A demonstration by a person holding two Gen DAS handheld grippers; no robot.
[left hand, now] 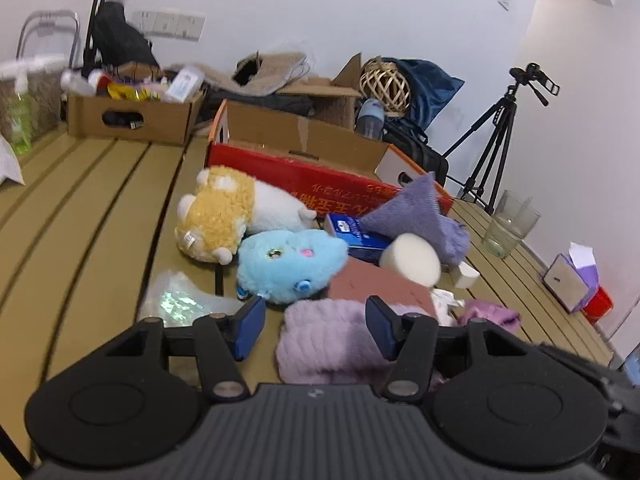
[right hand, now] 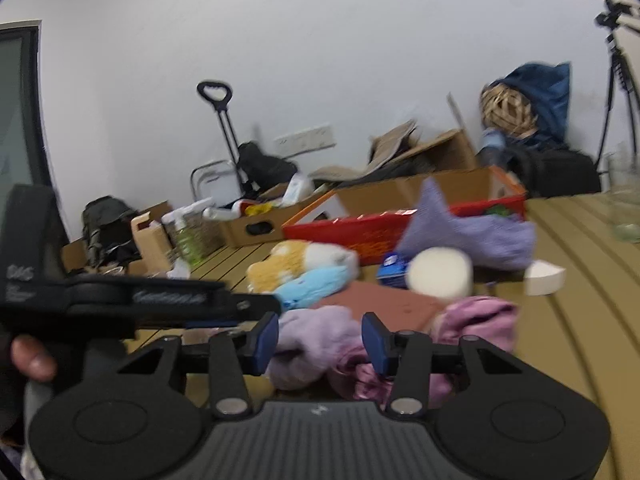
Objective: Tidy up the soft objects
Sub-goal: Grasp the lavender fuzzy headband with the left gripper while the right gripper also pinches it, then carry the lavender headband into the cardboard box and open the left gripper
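Both grippers were found with jaws spread apart and nothing held. The left gripper [left hand: 316,328] hung above the near edge of the slatted tan wooden table [left hand: 100,208], its blue pads either side of a fluffy lilac knitted cloth [left hand: 328,340] lying on the table; contact with the pads could not be confirmed. The right gripper [right hand: 319,338] hung over the same lilac cloth [right hand: 312,340] and a crumpled pink-purple fabric piece [right hand: 476,320] beside it, with the left gripper's black body [right hand: 120,300] crossing its view at the left.

The soft objects lay clustered mid-table. A yellow-and-white plush animal [left hand: 228,216] rested against a fluffy light-blue plush toy [left hand: 288,264]. To their right sat a white round foam sponge [left hand: 412,258], partly over a blue printed carton [left hand: 356,236], and a purple ribbed cone-shaped fabric item [left hand: 412,212] leaning at a red-sided open cardboard box [left hand: 304,176]. A flat reddish-brown sheet [left hand: 380,284] lay between the blue toy and the lilac cloth. A clear iridescent plastic bag [left hand: 176,300] lay left of the left gripper. A clear drinking glass [left hand: 510,224] stood well apart at the table's right edge.
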